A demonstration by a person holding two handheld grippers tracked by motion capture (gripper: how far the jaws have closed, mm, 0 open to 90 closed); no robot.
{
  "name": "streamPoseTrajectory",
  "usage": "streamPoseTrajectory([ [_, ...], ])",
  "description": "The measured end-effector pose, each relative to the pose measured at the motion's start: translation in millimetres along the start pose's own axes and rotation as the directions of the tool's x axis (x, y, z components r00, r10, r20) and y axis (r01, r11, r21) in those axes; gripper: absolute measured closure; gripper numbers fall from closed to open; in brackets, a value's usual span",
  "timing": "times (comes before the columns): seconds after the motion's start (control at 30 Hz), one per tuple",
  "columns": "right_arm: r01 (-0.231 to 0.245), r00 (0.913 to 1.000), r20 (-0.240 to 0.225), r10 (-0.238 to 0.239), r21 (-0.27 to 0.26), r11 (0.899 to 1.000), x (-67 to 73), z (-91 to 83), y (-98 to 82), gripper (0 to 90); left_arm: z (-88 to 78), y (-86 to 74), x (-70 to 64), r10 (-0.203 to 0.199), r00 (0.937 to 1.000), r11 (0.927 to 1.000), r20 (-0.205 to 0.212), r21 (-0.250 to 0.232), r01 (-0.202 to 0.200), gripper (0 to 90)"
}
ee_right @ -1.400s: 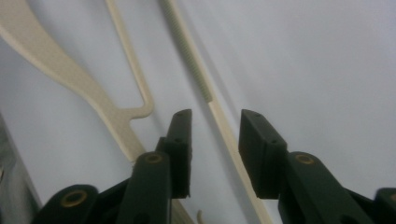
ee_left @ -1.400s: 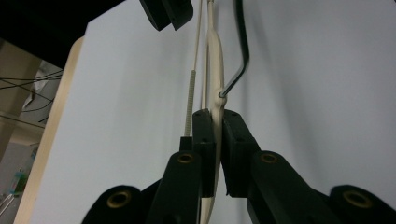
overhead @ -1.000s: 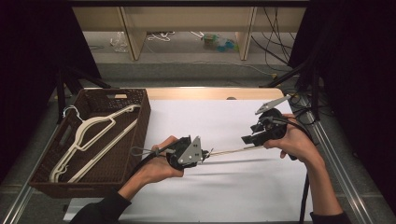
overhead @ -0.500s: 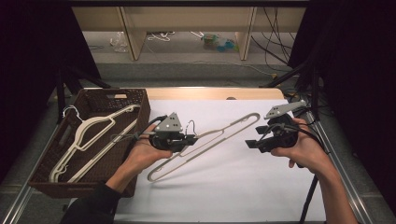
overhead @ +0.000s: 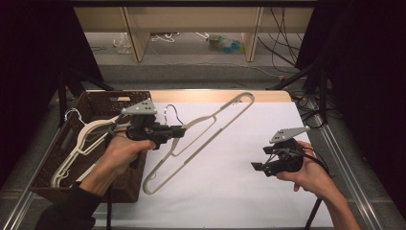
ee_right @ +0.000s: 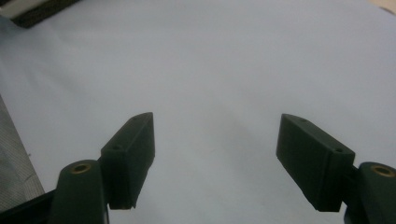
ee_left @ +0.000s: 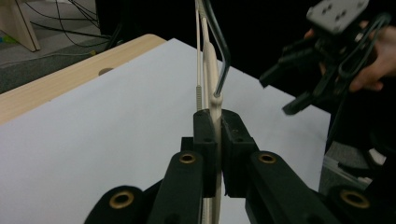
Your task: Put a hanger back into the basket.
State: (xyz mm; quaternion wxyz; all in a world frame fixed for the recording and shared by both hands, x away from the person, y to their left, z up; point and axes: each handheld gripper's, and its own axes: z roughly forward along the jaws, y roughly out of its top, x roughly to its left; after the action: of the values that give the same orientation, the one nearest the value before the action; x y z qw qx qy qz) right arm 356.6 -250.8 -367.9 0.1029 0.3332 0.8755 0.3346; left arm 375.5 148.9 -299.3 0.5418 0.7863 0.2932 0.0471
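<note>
Several pale hangers in the brown basket at table's left

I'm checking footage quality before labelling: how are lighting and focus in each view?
High view: the white sheet is evenly lit, the surroundings fall to black, and the hanger is sharp. Left gripper view: the left gripper is slightly soft up close, with a dark background. Right gripper view: the right gripper stands open over flat, featureless white, with soft jaw edges.
</note>
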Motion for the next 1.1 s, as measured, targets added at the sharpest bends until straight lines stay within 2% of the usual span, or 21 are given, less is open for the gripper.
streamPoseTrajectory([
  [0.03,-0.018,0.9998,-0.010,0.019,0.014,1.000,2.2,2.6,-3.3,29.2,-6.5,2.5,0.3,-0.013,0.9999,0.9999,0.000,-0.007,0.013,85.9],
  [0.07,0.002,1.0000,-0.006,-0.002,0.012,1.000,2.3,6.4,-6.9,29.2,-13.1,5.1,0.4,-0.027,0.9996,0.9996,0.002,-0.013,0.027,85.9],
  [0.1,-0.017,0.9998,-0.009,0.018,0.019,1.000,4.6,9.1,-9.6,29.2,-17.9,6.9,0.8,-0.033,0.9994,0.9992,0.007,-0.022,0.033,85.9],
  [0.2,-0.002,0.9999,-0.015,0.002,0.049,0.999,4.9,14.7,-16.4,29.2,-39.4,14.8,1.3,-0.059,0.9983,0.9973,-0.002,-0.045,0.058,85.9],
  [0.27,-0.011,0.9998,-0.018,0.013,0.060,0.998,5.9,17.7,-20.5,29.3,-54.1,20.5,3.7,-0.068,0.9977,0.9958,-0.004,-0.061,0.068,85.9],
  [0.3,-0.022,0.9995,-0.019,0.024,0.068,0.997,6.8,18.8,-22.8,29.2,-59.8,22.8,4.8,-0.058,0.9981,0.9962,-0.019,-0.065,0.057,85.9],
  [0.37,-0.006,0.9998,-0.019,0.007,0.058,0.998,5.4,20.5,-26.3,29.2,-74.4,28.1,7.7,-0.060,0.9974,0.9955,-0.040,-0.075,0.057,85.9],
  [0.43,-0.029,0.9992,-0.026,0.031,0.080,0.996,6.6,19.0,-28.8,27.9,-89.0,33.0,11.0,-0.060,0.9958,0.9949,-0.069,-0.085,0.054,85.9],
  [0.47,0.004,0.9999,-0.014,-0.003,0.052,0.999,4.5,21.5,-30.7,27.4,-95.7,34.9,13.1,-0.062,0.9949,0.9942,-0.080,-0.093,0.054,85.9],
  [0.5,0.002,1.0000,-0.009,-0.002,0.047,0.999,3.9,21.8,-32.5,27.1,-102.3,36.7,15.7,-0.056,0.9938,0.9939,-0.097,-0.100,0.046,85.9],
  [0.53,-0.033,0.9994,-0.012,0.034,0.065,0.997,5.6,20.7,-33.6,26.8,-108.2,38.0,17.9,-0.062,0.9922,0.9931,-0.108,-0.105,0.051,85.9],
  [0.6,-0.026,0.9995,-0.012,0.027,0.073,0.997,4.6,20.9,-37.3,25.4,-120.4,40.2,22.8,-0.060,0.9866,0.9922,-0.151,-0.117,0.043,85.9],
  [0.63,-0.033,0.9994,-0.009,0.034,0.063,0.997,4.7,22.2,-39.3,25.3,-125.4,40.9,25.1,-0.066,0.9850,0.9907,-0.159,-0.128,0.046,85.9],
  [0.7,-0.049,0.9986,-0.017,0.050,0.087,0.995,5.9,21.1,-41.7,25.3,-134.6,42.5,30.0,-0.064,0.9811,0.9903,-0.183,-0.133,0.040,85.9],
  [0.73,-0.039,0.9991,-0.011,0.040,0.072,0.997,5.4,22.4,-42.9,25.3,-140.2,43.0,33.5,-0.073,0.9773,0.9889,-0.199,-0.142,0.045,85.9],
  [0.83,-0.041,0.9990,-0.015,0.042,0.082,0.996,6.5,23.5,-46.1,25.3,-150.3,43.1,42.1,-0.075,0.9687,0.9901,-0.237,-0.133,0.044,85.9],
  [0.87,-0.055,0.9981,-0.022,0.057,0.101,0.993,7.0,22.1,-45.4,25.3,-154.2,42.4,46.4,-0.076,0.9650,0.9910,-0.251,-0.126,0.045,85.9],
  [0.9,-0.012,0.9998,-0.016,0.014,0.081,0.997,4.7,24.5,-47.0,25.3,-156.3,41.9,49.0,-0.074,0.9618,0.9915,-0.263,-0.123,0.043,85.9],
  [1.0,-0.015,0.9998,-0.014,0.016,0.076,0.997,5.3,26.1,-48.0,25.4,-164.4,38.2,61.4,-0.086,0.9491,0.9919,-0.303,-0.115,0.053,85.9],
  [1.03,-0.018,0.9996,-0.018,0.019,0.088,0.996,5.3,25.7,-47.8,25.4,-168.2,35.4,64.7,-0.124,0.9422,0.9892,-0.311,-0.113,0.093,85.9],
  [1.1,-0.027,0.9992,-0.026,0.030,0.098,0.995,5.7,25.6,-47.5,25.4,-173.5,32.6,75.1,-0.093,0.9419,0.9925,-0.323,-0.105,0.061,85.9],
])
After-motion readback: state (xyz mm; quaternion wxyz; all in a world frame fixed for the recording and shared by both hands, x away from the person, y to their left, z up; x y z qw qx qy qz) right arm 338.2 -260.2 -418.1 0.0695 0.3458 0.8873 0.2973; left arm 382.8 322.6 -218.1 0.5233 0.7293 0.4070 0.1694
